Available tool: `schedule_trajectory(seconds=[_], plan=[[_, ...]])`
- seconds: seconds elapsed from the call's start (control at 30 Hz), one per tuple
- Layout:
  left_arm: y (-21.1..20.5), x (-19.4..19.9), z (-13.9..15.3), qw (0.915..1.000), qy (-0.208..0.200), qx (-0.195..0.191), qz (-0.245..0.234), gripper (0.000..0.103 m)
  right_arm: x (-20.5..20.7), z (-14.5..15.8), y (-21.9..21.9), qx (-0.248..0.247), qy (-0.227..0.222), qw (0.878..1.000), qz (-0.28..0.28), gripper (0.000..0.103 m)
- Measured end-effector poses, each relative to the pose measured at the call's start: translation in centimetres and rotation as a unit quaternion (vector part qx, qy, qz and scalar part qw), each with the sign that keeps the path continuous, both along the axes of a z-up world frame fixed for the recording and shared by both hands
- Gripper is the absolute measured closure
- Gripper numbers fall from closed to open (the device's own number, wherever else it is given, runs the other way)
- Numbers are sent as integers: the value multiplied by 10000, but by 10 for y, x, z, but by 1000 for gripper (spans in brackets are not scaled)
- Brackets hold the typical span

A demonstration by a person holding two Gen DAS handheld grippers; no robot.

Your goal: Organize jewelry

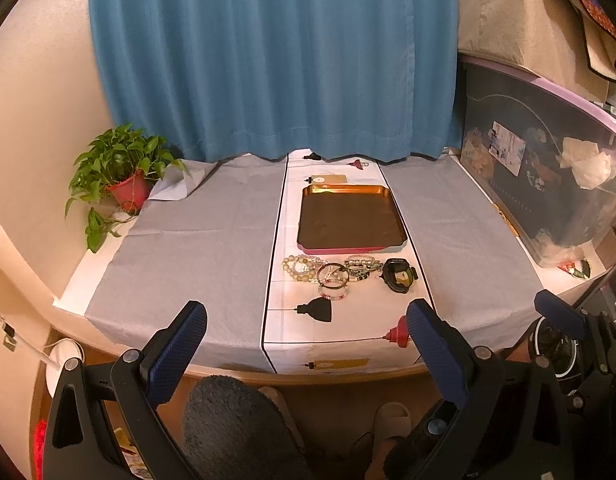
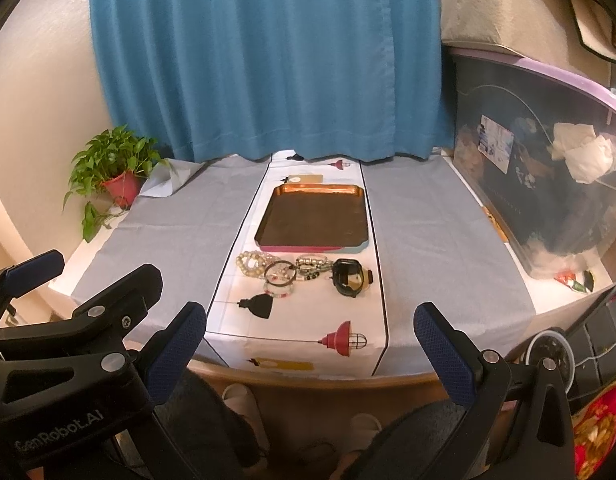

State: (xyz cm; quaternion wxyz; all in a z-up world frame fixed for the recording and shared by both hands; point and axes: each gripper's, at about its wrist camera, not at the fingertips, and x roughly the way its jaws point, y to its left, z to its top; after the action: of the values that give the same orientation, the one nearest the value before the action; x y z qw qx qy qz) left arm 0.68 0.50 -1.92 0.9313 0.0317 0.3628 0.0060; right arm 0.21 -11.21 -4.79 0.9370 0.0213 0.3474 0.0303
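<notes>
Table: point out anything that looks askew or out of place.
The grey cloth's far-left corner is folded up beside the potted plant, showing its pale underside. The bracelets lie in an overlapping heap in front of the empty tray, and the dark watch is beside them. Nothing looks spilled or broken.

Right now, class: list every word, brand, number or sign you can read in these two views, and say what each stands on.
"GenRobot.AI": on the black body of the left gripper, seen in the right wrist view.
Card on the storage bin: print too small to read.
Tags printed on the table runner: no readable text.
</notes>
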Motion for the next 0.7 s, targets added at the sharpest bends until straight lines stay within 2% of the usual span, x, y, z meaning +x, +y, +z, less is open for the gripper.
schedule_trajectory(seconds=[0.47,0.57,0.7], plan=[[3,-7,-1,10000,54,-15,-40,4,-5,-3,3,-87,-13,10000,-8,0],[4,-7,-3,9998,124,-113,-107,4,-8,-5,5,-130,-17,9999,-9,0],[7,-8,-9,9998,4,-141,-102,1,-10,-10,6,-22,-58,10000,21,0]])
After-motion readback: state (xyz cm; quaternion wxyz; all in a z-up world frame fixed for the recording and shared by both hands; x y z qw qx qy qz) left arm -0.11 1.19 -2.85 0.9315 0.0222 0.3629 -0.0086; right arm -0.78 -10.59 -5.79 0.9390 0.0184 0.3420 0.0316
